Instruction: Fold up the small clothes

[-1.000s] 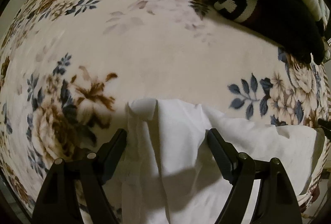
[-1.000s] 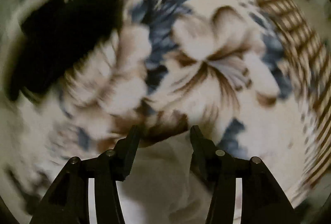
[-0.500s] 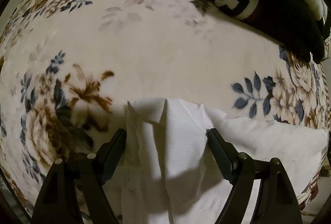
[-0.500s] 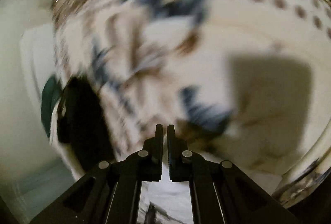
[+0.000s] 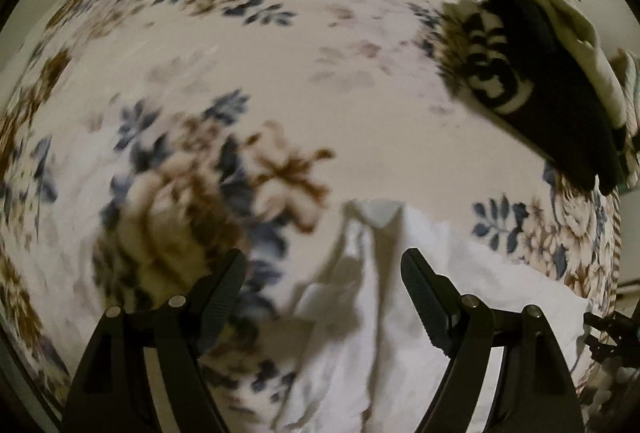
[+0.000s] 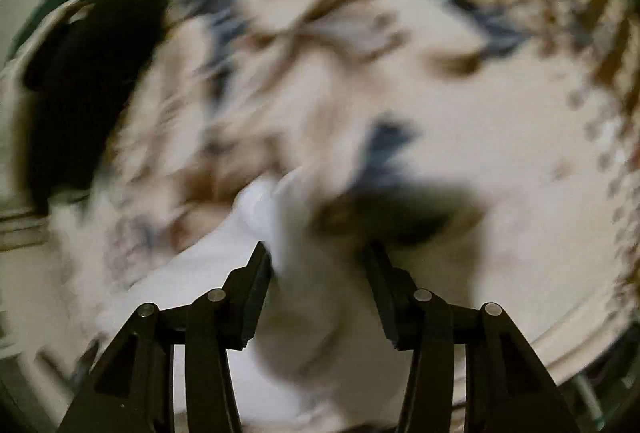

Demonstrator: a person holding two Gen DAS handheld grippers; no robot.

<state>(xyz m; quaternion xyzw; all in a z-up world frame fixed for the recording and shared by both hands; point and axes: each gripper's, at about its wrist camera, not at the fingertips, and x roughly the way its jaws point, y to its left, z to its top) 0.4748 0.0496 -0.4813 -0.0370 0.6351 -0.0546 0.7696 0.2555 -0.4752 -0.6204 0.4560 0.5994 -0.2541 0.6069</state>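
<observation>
A white garment (image 5: 404, 317) lies crumpled on a floral blanket (image 5: 280, 81), low and right of centre in the left wrist view. My left gripper (image 5: 322, 275) hangs above the garment's left edge, pointing steeply down, open and holding nothing. The right wrist view is heavily blurred. There my right gripper (image 6: 318, 261) has its jaws opening, and the white garment (image 6: 312, 297) lies between and below the fingers, with neither pad seen pressing on it.
A pile of dark clothes (image 5: 560, 113) with a black-and-white striped piece (image 5: 494, 77) and a pale item sits at the blanket's far right. The same dark pile (image 6: 88, 85) shows at the left of the right wrist view. The blanket's edge and floor lie beyond.
My left gripper has slid left and a little up, so the garment now sits more to the right. My right gripper, shut half a second ago, now stands with its jaws apart over the white garment.
</observation>
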